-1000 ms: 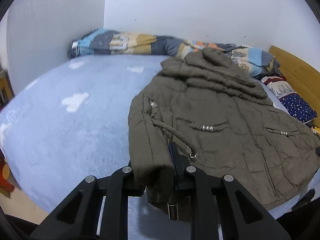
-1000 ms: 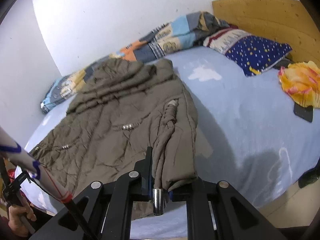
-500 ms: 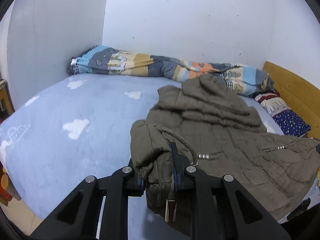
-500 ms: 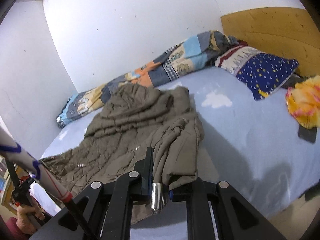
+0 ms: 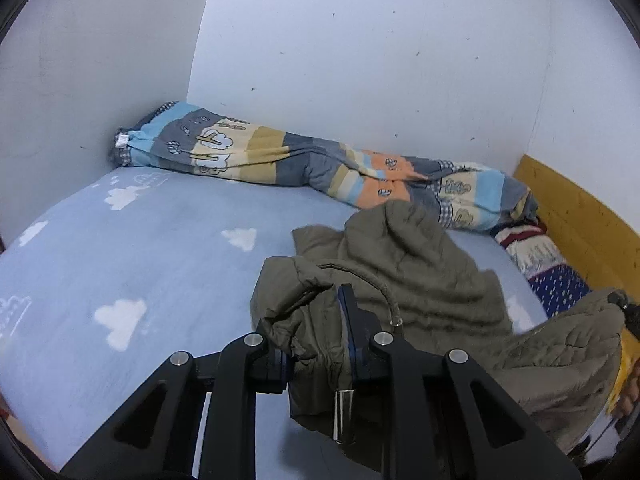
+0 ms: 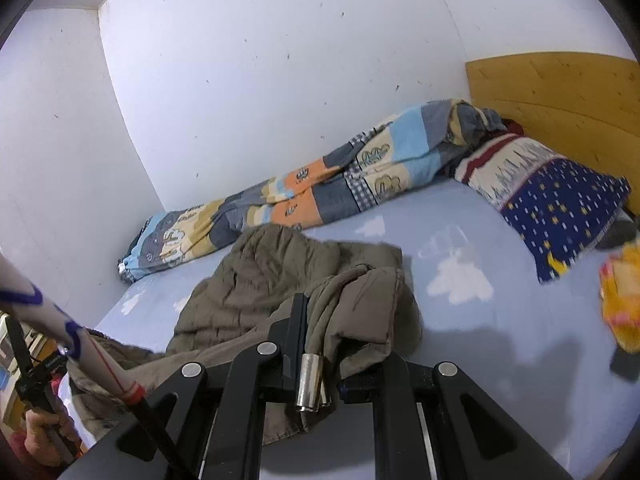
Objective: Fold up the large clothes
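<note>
Left wrist view: the left gripper (image 5: pixel 320 344) pinches a bunched hem corner of the olive padded jacket (image 5: pixel 420 276), its pads pressed onto the cloth, with a metal cord end (image 5: pixel 343 416) hanging below the grip.
Right wrist view: the right gripper (image 6: pixel 320 354) is pressed together on the jacket's other hem corner, the fabric draped over its right finger and two metal cord tips (image 6: pixel 310 382) dangling between the fingers.
Jacket position: its hood end lies on the light blue bed sheet (image 5: pixel 140 264), near the middle of the bed; the hem end is raised off the sheet between the two grippers, so the garment sags and bunches in the middle.
Jacket detail: a drawstring (image 5: pixel 372 284) loops across the quilted front, just beyond the left gripper.
Bed sheet: pale blue with white cloud shapes, bare on the side left of the jacket.
Far edge of bed: a rolled striped quilt (image 5: pixel 320 164) in blue, grey, tan and orange lies along the white wall (image 5: pixel 380 60), just beyond the jacket's hood.
Head of bed: a dark blue starred pillow (image 6: pixel 560 204) rests against the wooden headboard (image 6: pixel 560 92), well apart from the jacket.
Right edge: a yellow-orange cloth (image 6: pixel 624 300) lies on the sheet, blurred.
Lower left of right view: a person's hand (image 6: pixel 44 432) holds a dark handle.
</note>
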Motion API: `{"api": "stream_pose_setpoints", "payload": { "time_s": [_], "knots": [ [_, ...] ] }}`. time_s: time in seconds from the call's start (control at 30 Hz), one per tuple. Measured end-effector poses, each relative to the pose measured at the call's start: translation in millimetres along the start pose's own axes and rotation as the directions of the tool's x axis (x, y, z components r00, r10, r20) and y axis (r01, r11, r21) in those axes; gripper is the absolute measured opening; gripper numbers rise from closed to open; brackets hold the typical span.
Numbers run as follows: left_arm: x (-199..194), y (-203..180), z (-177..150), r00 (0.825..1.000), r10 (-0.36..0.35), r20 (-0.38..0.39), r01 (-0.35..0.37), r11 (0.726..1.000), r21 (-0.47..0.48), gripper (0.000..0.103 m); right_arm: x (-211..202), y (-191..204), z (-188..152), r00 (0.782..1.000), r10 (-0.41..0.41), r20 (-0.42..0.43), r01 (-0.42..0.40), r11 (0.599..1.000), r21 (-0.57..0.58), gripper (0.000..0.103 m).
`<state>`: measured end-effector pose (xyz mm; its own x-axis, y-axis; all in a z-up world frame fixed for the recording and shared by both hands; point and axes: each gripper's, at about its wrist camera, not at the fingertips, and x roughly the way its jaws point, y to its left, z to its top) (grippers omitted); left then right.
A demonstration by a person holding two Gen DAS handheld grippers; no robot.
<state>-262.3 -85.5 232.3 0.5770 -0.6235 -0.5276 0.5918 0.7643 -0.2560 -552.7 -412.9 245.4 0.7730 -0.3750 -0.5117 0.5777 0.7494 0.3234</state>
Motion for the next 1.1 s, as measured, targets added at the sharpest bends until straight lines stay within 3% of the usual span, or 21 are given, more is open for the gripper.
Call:
{"api": "stream_pose_setpoints", "payload": {
  "time_s": [0.2, 0.33, 0.57, 0.67, 0.8, 1.1],
  "knots": [
    [66.4, -4.3, 65.7, 0.999, -0.02, -0.038, 0.017, 0.997, -0.072, 0.023, 68.4, -2.6, 57.0, 1.0, -0.014, -0.005, 0.014, 1.0, -0.007, 0.011],
    [127.7, -12.1, 99.2, 0.997, -0.005, -0.072, 0.0, 0.997, -0.079, 0.031, 133.1, -10.6, 86.9, 0.999, -0.046, -0.03, 0.046, 0.999, 0.003, 0.011],
    [222.2, 2.6, 126.4, 0.99, -0.018, -0.141, -0.003, 0.989, -0.15, 0.047, 246.0, -51.2, 101.3, 0.985, -0.115, -0.13, 0.125, 0.989, 0.074, 0.011],
    [236.5, 11.0, 132.4, 0.992, -0.027, -0.125, 0.007, 0.988, -0.157, 0.057, 286.1, -69.2, 95.0, 0.973, -0.14, -0.185, 0.159, 0.983, 0.089, 0.011],
    [243.6, 20.8, 140.1, 0.995, -0.022, -0.097, 0.007, 0.989, -0.151, 0.058, 323.7, -85.6, 81.8, 0.96, -0.153, -0.235, 0.184, 0.976, 0.114, 0.012],
    [240.9, 42.9, 142.5, 0.999, 0.019, -0.05, -0.028, 0.983, -0.18, 0.059, 362.3, -100.7, 76.5, 0.933, -0.202, -0.297, 0.253, 0.957, 0.144, 0.012]
  ]
}}
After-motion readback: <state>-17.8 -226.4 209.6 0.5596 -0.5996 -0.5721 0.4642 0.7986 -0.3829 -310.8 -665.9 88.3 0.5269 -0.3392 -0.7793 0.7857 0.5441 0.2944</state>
